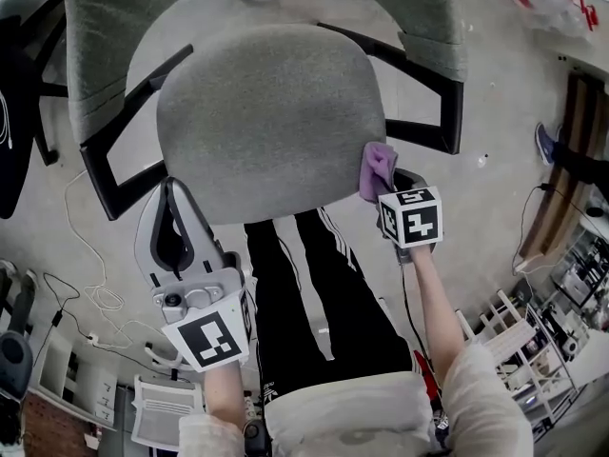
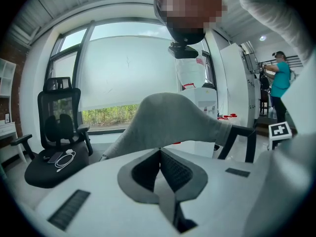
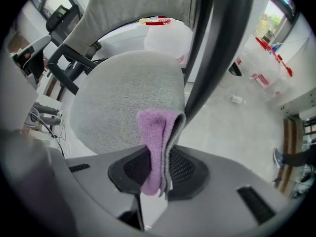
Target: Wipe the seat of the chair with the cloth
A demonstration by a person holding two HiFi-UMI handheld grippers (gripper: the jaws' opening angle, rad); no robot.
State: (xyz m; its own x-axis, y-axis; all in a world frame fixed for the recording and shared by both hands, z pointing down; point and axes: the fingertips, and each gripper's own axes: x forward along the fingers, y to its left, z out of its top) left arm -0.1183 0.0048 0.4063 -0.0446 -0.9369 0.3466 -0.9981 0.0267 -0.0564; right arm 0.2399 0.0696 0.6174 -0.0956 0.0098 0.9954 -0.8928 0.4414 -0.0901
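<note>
The chair's grey fabric seat (image 1: 271, 122) fills the middle of the head view, with its grey backrest (image 1: 105, 27) beyond. A purple cloth (image 1: 378, 169) rests against the seat's near right edge, and my right gripper (image 1: 383, 181) is shut on it. The right gripper view shows the folded cloth (image 3: 159, 132) pinched between the jaws, with the seat (image 3: 123, 93) just ahead. My left gripper (image 1: 170, 188) is shut and empty, and it points up at the seat's near left edge. Its jaws (image 2: 160, 154) meet with nothing between them.
Black armrest frames (image 1: 124, 160) (image 1: 433, 112) flank the seat, and one post (image 3: 217, 48) stands right beside the cloth. My legs in black striped trousers (image 1: 314, 284) are below the seat. Cables (image 1: 90, 293) trail on the floor at left. A black office chair (image 2: 57, 132) stands farther off.
</note>
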